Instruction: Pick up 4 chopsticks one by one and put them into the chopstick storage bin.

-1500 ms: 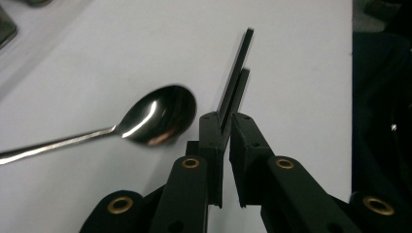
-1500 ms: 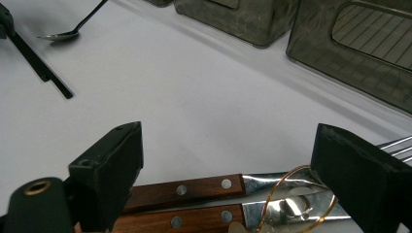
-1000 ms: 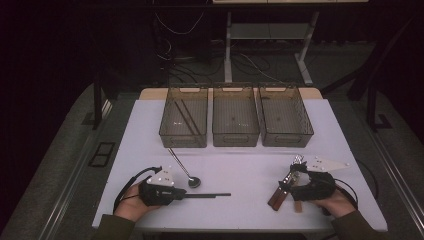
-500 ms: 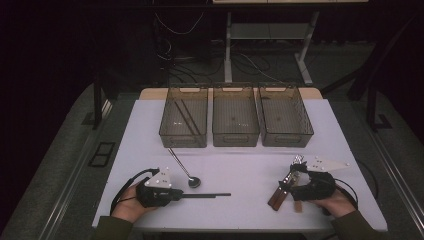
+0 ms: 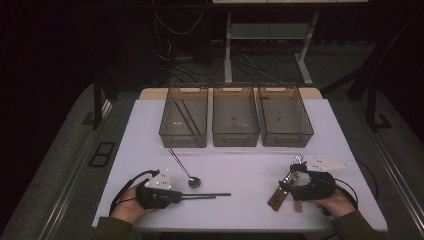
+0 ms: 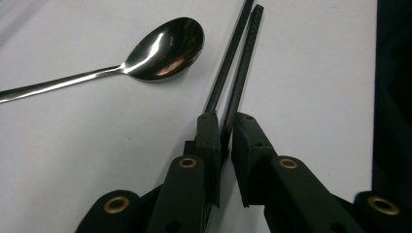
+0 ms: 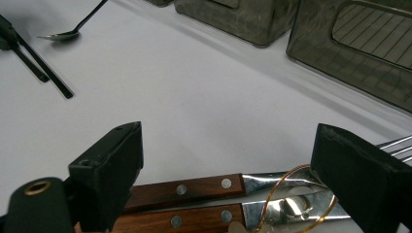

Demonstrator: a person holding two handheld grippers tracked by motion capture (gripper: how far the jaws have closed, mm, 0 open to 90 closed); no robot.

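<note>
Lying lengthwise across the white table, the pair of thin black chopsticks points away from the left gripper, whose jaws are clamped on their near ends beside the steel spoon. The right gripper stands wide apart over two wooden-handled utensils.

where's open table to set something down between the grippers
Bare table lies between the chopsticks' tips and the wooden-handled cutlery, below the three bins. Crowded: around the spoon and left gripper.
</note>
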